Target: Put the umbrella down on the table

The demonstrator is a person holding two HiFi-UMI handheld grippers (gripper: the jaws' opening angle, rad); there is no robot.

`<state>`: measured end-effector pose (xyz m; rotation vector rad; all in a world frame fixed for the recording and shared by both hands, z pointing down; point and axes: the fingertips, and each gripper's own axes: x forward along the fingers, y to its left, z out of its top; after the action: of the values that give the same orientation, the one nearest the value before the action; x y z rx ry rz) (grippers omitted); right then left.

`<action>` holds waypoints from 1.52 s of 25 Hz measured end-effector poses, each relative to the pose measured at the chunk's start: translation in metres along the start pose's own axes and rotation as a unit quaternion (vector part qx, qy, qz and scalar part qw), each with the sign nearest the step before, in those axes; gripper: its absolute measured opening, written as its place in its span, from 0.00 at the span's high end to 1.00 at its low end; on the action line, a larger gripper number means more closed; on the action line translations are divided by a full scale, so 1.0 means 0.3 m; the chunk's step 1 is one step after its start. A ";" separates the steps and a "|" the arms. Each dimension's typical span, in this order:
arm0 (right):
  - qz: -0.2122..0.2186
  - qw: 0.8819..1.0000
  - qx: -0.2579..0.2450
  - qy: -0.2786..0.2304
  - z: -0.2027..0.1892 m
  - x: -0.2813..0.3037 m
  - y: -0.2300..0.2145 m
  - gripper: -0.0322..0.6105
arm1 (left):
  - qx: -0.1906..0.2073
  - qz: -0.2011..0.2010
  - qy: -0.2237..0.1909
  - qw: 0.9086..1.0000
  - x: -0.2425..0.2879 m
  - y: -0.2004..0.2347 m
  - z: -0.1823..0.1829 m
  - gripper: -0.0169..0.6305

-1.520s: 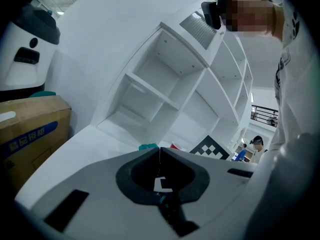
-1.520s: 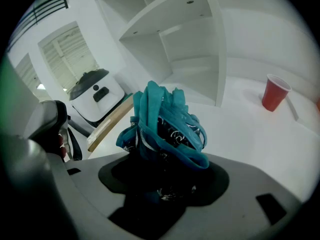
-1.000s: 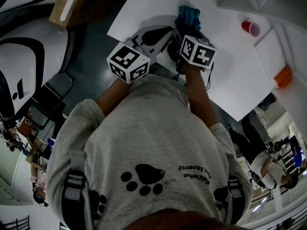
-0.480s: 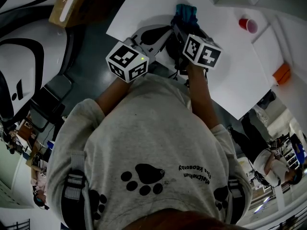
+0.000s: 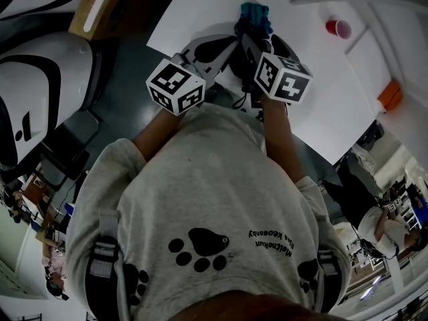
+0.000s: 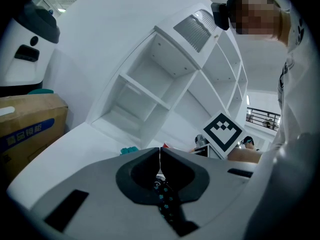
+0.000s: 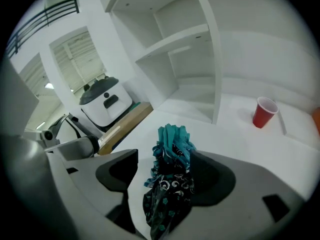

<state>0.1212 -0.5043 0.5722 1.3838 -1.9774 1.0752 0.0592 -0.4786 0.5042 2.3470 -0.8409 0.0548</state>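
A folded umbrella (image 5: 254, 19), black with a teal pattern and a teal tip, lies on the white table (image 5: 321, 105). In the right gripper view the umbrella (image 7: 172, 179) lies between the jaws of my right gripper (image 7: 165, 156), which have just been opening and stand wide apart off the cloth. In the head view the right gripper (image 5: 257, 45) hangs just above it. My left gripper (image 6: 160, 151) has its tips together, with a black, teal-dotted strip of the umbrella caught behind them. The umbrella's teal tip (image 6: 129, 150) shows beyond. The left gripper (image 5: 231, 45) sits beside the umbrella's near end.
A red cup (image 5: 338, 27) stands on the table to the right, and an orange thing (image 5: 391, 95) lies at its far right edge. A white shelf unit (image 7: 190, 49) rises behind the table. A cardboard box (image 6: 25, 129) and a white machine (image 5: 33, 92) stand to the left.
The right gripper's marker cube has come up towards the camera and a little right, off the umbrella. The umbrella stays on the table. The left gripper has barely moved.
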 end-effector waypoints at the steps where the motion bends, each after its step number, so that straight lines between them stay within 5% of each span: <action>1: 0.004 1.000 0.002 -0.004 -0.001 -0.007 0.006 0.47 | 0.002 -0.001 -0.002 1.000 -0.005 -0.007 -0.001 0.94; 16: 0.003 0.993 -0.040 -0.112 0.040 -0.257 0.071 0.47 | 0.041 -0.010 -0.037 0.998 -0.105 -0.197 0.038 0.94; 29: -0.008 0.976 -0.068 -0.208 0.033 -0.479 0.112 0.81 | 0.076 -0.022 -0.061 0.995 -0.181 -0.358 0.045 0.94; 38: -0.003 0.964 -0.081 -0.252 -0.001 -0.611 0.128 0.88 | 0.111 -0.002 -0.074 0.991 -0.216 -0.452 0.047 0.94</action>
<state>0.1521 -0.3981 0.4210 1.6895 -2.3447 0.5705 0.0845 -0.3703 0.4023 2.5875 -0.9426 -0.0297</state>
